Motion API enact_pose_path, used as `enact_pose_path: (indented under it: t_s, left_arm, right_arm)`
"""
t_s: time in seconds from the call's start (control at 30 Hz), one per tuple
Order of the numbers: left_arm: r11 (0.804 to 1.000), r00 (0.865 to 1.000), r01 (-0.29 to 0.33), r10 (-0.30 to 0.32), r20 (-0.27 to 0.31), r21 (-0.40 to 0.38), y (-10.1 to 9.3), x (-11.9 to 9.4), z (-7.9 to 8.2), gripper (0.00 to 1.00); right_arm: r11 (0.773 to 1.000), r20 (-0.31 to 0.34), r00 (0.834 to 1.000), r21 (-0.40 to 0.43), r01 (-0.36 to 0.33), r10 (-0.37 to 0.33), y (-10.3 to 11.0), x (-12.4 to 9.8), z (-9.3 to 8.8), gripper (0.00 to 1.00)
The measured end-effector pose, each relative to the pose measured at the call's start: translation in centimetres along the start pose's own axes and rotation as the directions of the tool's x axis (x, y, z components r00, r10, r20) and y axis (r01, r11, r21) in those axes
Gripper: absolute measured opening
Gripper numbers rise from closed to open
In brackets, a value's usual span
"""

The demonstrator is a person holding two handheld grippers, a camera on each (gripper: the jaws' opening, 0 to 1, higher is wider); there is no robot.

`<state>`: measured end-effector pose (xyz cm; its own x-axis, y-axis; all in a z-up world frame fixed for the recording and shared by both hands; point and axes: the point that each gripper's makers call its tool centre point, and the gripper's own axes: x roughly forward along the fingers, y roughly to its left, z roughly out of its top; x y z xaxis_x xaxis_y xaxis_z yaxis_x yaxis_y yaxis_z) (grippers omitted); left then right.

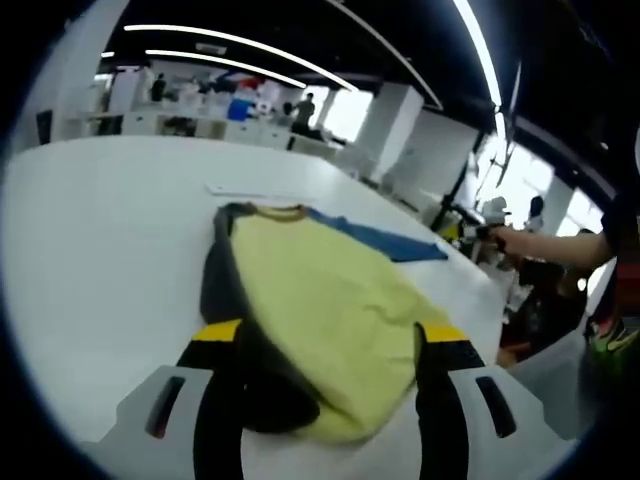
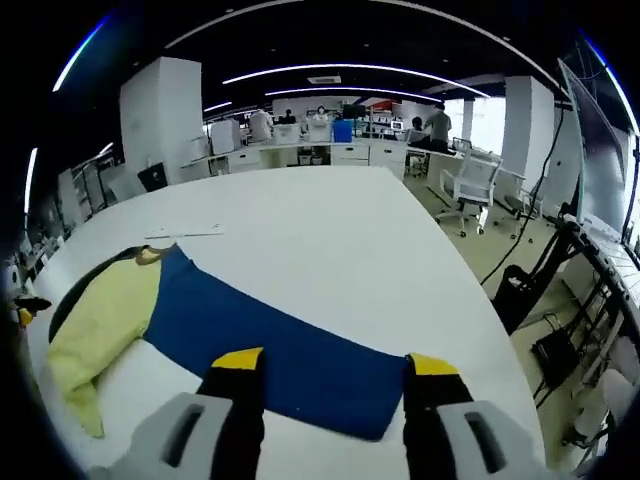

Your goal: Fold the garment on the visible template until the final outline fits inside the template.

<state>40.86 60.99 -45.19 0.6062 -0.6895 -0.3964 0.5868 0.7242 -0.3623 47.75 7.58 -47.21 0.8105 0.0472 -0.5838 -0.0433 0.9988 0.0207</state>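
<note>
Where no writing shows, yellow garment (image 1: 320, 300) on blue template (image 2: 280, 350).

1. Ceiling light strips (image 2: 350, 68) are glowing overhead, lighting the white surface (image 2: 330, 220) evenly and brightly.
2. Windows (image 1: 520, 180) at 3 o'clock are blowing out with glare.
3. Fisheye distortion is bending everything toward the edges.
4. The left gripper view is looking slightly blurred.

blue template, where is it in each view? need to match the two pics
Left gripper view: the blue template is a thin strip right of centre, showing past the far edge of the yellow garment.
Right gripper view: the template is a wide blue sheet, centre to lower centre, reaching the gripper; the garment lies on its left end.
Shared landmark: the garment's yellow collar.
</note>
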Motion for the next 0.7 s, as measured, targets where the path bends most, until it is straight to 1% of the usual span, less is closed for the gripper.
enact_pose_path:
  t_s: [0.1, 0.13, 0.2, 0.27, 0.37, 0.43, 0.47, 0.53, 0.57, 0.63, 0.7]
  left_arm:
    - [1.000, 1.000, -0.004, 0.004, 0.002, 0.004, 0.2, -0.3, -0.1, 0.64]
    - [1.000, 1.000, -0.006, 0.006, 0.006, 0.005, 0.3, -0.5, 0.0, 0.64]
    - [1.000, 1.000, -0.011, 0.011, 0.011, 0.001, 0.5, -0.9, 0.0, 0.64]
    - [1.000, 1.000, -0.013, 0.013, 0.014, 0.000, 0.6, -1.1, 0.0, 0.64]
    - [1.000, 1.000, -0.014, 0.014, 0.012, 0.006, 0.5, -1.4, 0.0, 0.64]
    - [1.000, 1.000, -0.014, 0.014, 0.012, 0.008, 0.5, -1.5, 0.0, 0.64]
    - [1.000, 1.000, -0.015, 0.015, 0.011, 0.011, 0.5, -1.6, 0.1, 0.64]
    - [1.000, 1.000, -0.015, 0.015, 0.013, 0.011, 0.4, -1.6, 0.2, 0.64]
    - [1.000, 1.000, -0.016, 0.016, 0.015, 0.013, 0.4, -1.7, 0.2, 0.65]
    - [1.000, 1.000, -0.016, 0.016, 0.018, 0.015, 0.4, -1.8, 0.4, 0.64]
    - [1.000, 1.000, -0.016, 0.016, 0.019, 0.017, 0.3, -1.9, 0.4, 0.64]
  right_arm:
    - [0.999, 0.014, 0.999, -0.015, -0.051, 0.051, 1.3, -0.5, 0.3, 0.66]
    - [0.998, 0.021, 0.998, -0.025, -0.063, 0.064, 1.8, -0.7, 0.5, 0.71]
    - [0.995, 0.021, 0.995, -0.033, -0.092, 0.093, 2.7, -1.2, 0.6, 0.78]
    - [0.989, 0.033, 0.989, -0.053, -0.139, 0.141, 4.1, -1.7, 1.0, 0.83]
    - [0.980, 0.037, 0.983, -0.088, -0.179, 0.182, 5.5, -2.1, 1.1, 0.90]
    - [0.971, 0.035, 0.975, -0.103, -0.216, 0.221, 6.8, -2.7, 1.2, 0.96]
    - [0.967, 0.037, 0.971, -0.108, -0.231, 0.236, 7.1, -2.8, 1.2, 0.98]
    - [0.962, 0.028, 0.967, -0.113, -0.250, 0.254, 7.8, -3.2, 1.0, 0.99]
    - [0.956, 0.024, 0.963, -0.128, -0.263, 0.268, 8.2, -3.3, 0.9, 0.99]
    - [0.949, 0.003, 0.958, -0.139, -0.283, 0.286, 8.9, -3.7, 0.5, 0.99]
    - [0.941, -0.001, 0.952, -0.153, -0.302, 0.305, 9.7, -4.1, 0.4, 0.99]
